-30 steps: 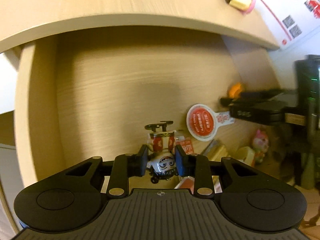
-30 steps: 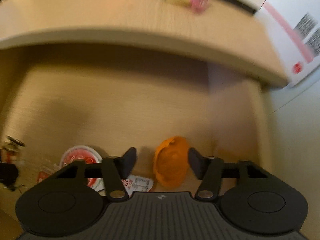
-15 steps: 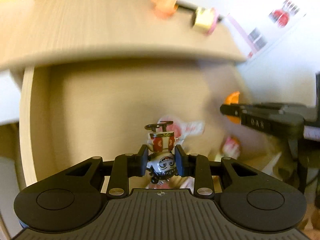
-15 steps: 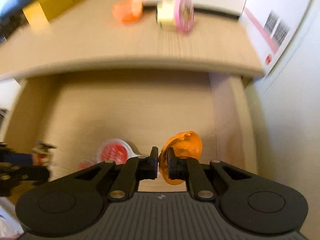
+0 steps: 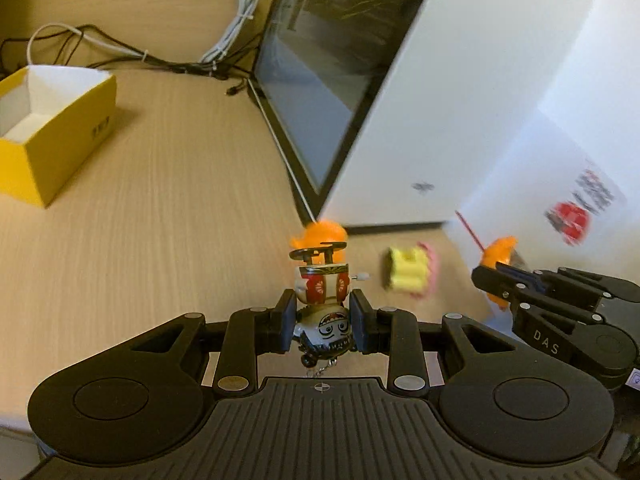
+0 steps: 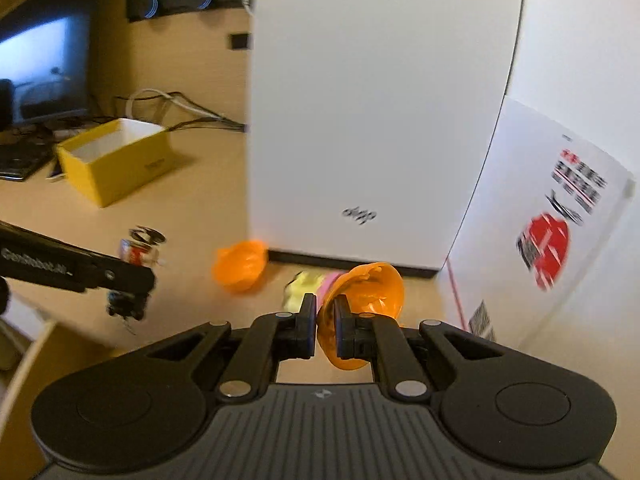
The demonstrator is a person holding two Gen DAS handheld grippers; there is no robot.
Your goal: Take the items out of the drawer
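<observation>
My left gripper (image 5: 322, 320) is shut on a small wind-up toy figure (image 5: 322, 304) with a white face, red panels and a black top piece, held above the wooden desk (image 5: 160, 220). My right gripper (image 6: 323, 326) is shut on the rim of an orange plastic cup (image 6: 366, 298), also over the desk. The left gripper (image 6: 132, 280) with the toy figure (image 6: 140, 250) shows at the left of the right wrist view. The right gripper (image 5: 486, 276) with the orange cup (image 5: 498, 254) shows at the right of the left wrist view.
A second orange cup (image 6: 240, 266) and a yellow-and-pink item (image 5: 410, 270) lie on the desk by a white box (image 6: 360, 120). An open yellow box (image 5: 48, 132) sits at the left. Cables (image 5: 132, 52) and a dark screen (image 5: 320, 80) are behind. A paper sheet (image 6: 552, 216) stands at the right.
Both grippers rose out of the drawer to above the desk top, carrying the toy figure and the orange cup. A second ago the right gripper stood open around the cup; it has since shut on it.
</observation>
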